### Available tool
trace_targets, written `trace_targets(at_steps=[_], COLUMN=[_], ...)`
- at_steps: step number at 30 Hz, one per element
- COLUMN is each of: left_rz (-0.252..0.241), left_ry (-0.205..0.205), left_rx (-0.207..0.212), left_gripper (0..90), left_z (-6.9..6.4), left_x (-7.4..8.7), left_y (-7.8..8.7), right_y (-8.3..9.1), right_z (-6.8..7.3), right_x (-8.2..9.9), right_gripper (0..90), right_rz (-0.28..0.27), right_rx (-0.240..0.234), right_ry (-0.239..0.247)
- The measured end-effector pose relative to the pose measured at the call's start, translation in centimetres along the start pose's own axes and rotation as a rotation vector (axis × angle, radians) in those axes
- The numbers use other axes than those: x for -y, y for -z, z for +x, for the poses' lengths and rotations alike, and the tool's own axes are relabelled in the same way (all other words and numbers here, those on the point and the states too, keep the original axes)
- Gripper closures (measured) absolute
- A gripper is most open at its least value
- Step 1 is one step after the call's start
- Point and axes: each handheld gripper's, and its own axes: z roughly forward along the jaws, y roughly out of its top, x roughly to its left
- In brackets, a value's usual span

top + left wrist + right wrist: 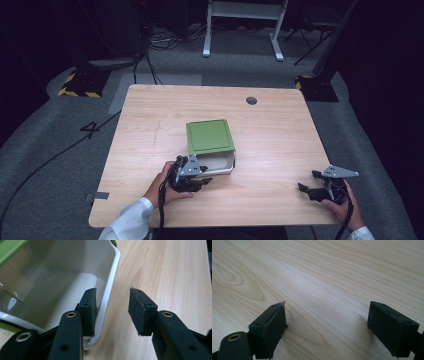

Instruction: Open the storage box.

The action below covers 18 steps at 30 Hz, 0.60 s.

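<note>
A box with a green lid [210, 136] lies near the middle of the wooden table [280, 130], its white open side [220, 163] facing the person. My left gripper [204, 176] is at the opening's left corner. In the left gripper view the left gripper [112, 293] is open and straddles the white wall [110, 290]: one jaw is inside the white box [57, 282], the other outside over the wood. My right gripper [307, 181] rests near the table's front right edge. It [327, 307] stands open, with only bare wood between its fingers.
A round cable hole [251, 100] sits near the table's far edge. Beyond the table, a white desk frame [242, 25], yellow-black striped stand bases [80, 85] and cables [45, 160] lie on the grey floor.
</note>
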Motion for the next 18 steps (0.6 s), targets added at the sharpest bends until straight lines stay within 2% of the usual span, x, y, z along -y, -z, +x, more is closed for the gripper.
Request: trace_targets(at_steps=[7,13,16,18], left_rz=[0.004,0.045,0.052,0.053], left_ry=[-0.003,-0.04,-0.053,-0.056], left_rx=[0.011,-0.008,0.001,0.007], left_gripper=[59.8,63.4,73.0,75.3], left_z=[0.71,0.87,0.92,0.89], left_x=[-0.77,-1.08,-1.02,-1.03], left_y=[-0.86,-1.08,-0.79,-0.73], right_y=[0.0,0.0,0.0,0.0], right_z=[0.0,0.0,0.0,0.0], right_x=[0.0,0.0,0.0,0.0], right_gripper=[15.5,15.5,15.5,15.5], right_rz=[0.0,0.0,0.0,0.0], right_rx=[0.0,0.0,0.0,0.0], right_ry=[0.0,0.0,0.0,0.0])
